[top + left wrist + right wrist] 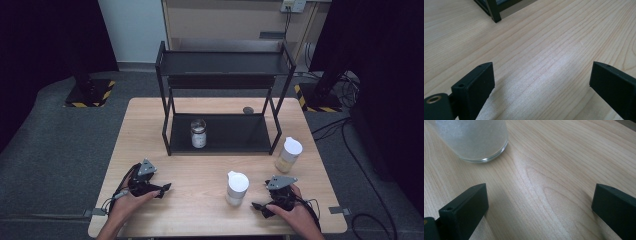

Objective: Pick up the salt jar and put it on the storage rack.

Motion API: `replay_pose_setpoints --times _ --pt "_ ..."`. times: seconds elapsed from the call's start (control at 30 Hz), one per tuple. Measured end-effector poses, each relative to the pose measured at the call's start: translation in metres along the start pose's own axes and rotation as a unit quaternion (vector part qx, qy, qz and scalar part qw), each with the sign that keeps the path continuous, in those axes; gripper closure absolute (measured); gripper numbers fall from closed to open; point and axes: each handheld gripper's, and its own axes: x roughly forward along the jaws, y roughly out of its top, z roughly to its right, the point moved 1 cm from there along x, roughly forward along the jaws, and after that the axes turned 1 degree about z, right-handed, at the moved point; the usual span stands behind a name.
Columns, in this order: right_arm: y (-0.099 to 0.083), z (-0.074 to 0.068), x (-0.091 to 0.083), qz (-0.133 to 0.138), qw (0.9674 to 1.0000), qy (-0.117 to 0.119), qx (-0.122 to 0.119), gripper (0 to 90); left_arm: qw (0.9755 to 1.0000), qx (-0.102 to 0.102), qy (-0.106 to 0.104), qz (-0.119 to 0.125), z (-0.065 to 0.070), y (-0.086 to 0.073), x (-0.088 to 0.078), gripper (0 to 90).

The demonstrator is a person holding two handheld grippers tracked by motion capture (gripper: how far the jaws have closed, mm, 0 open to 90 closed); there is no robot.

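White-lidded jar (237,187) stands upright on the table (200,200), just left of the right gripper (260,206) (nearer hand); both grippers' fingers (464,212) gape wide, empty.

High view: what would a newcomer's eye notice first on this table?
Probably the black two-level rack at the far middle of the table, with a small jar standing on its lower shelf. Next come two white-lidded jars: one near the front edge just left of the right tongs, and one by the rack's right leg. Both tongs rest open; the left tongs hold nothing.
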Motion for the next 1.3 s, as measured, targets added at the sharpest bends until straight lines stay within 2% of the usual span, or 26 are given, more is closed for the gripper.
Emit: replay_pose_setpoints --times 0.17,0.5,1.3 --pt "0.0 0.0 0.0 0.0 1.0 0.0 0.0 1.2 0.9999 -0.001 0.003 -0.012 -0.0022 -0.0023 0.0044 4.9" --pt "0.0 -0.0001 0.0 0.0 1.0 0.0 0.0 1.2 0.9999 0.003 0.005 -0.008 -0.0012 -0.0041 0.0069 1.3" --pt "0.0 -0.0008 0.0002 0.0 1.0 -0.002 0.0 1.1 0.9999 0.003 0.004 -0.01 -0.0017 -0.0031 0.0078 0.0"
